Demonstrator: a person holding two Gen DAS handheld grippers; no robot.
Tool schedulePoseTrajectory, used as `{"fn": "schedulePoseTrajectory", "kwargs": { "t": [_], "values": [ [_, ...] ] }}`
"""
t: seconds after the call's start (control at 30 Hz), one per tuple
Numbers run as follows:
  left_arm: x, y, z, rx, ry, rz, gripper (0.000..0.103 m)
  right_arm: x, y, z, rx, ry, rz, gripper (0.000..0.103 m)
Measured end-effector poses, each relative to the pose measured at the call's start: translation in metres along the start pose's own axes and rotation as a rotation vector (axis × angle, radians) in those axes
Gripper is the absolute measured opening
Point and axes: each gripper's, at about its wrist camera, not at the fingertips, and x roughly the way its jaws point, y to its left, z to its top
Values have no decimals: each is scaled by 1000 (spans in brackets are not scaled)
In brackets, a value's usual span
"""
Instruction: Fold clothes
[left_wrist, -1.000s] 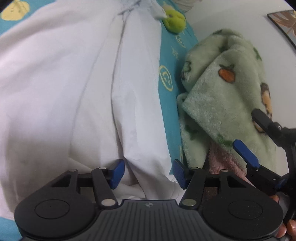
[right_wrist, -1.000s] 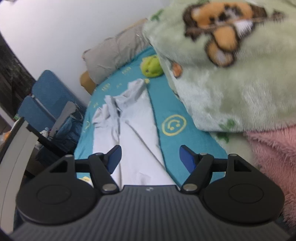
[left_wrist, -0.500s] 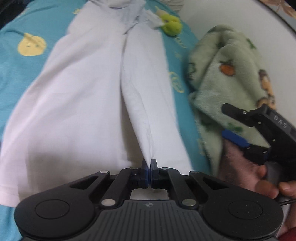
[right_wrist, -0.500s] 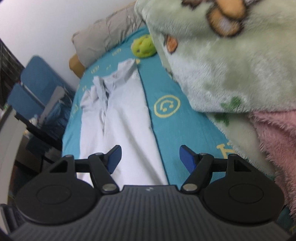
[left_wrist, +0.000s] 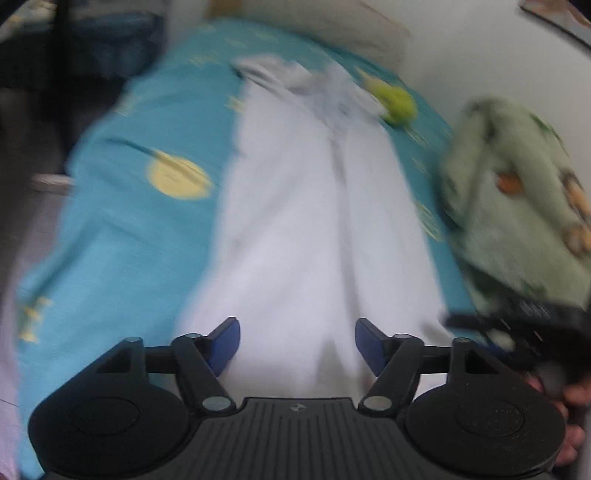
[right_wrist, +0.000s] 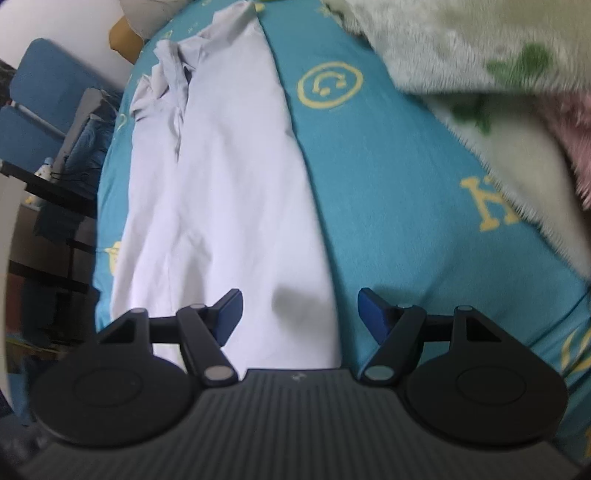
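Currently left gripper (left_wrist: 297, 341) is spread wide, holding nothing, white garment (left_wrist: 306, 221) running from 6 to 12 o'clock on the teal bedsheet (left_wrist: 122, 236). Right gripper (right_wrist: 299, 314) also wide and unloaded, garment's right edge between its fingers; green blanket (right_wrist: 461, 48) at 2 o'clock.

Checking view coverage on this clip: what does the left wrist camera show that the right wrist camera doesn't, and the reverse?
Only the left wrist view, which is motion-blurred, shows the yellow-green plush toy past the garment's far end and the right claw at its right edge.

Only the right wrist view shows the blue chair beside the bed, a pink fleece under the green blanket, and the smiley print.

Both show the white garment laid lengthwise on the teal sheet, the green blanket, and an open claw, the left claw included.
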Motion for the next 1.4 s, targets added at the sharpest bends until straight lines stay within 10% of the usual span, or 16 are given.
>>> {"fn": "schedulePoseTrajectory", "kwargs": {
  "t": [0.13,0.43,0.7,1.07,1.4],
  "values": [
    [8,38,6,-110,14,108,75,11,-1,-4,25,78,32,71],
    [8,41,-19,-103,165,-29,70,14,18,-21,-70,172,-7,67],
    [-1,20,-37,-10,234,-80,6,15,51,-50,-308,229,-113,18],
    [-120,16,9,-135,-166,-272,3,-92,57,-29,-183,-63,141,14],
    [-240,-21,17,-105,-349,-348,3,-197,90,-41,-281,-246,263,14]
  ]
}}
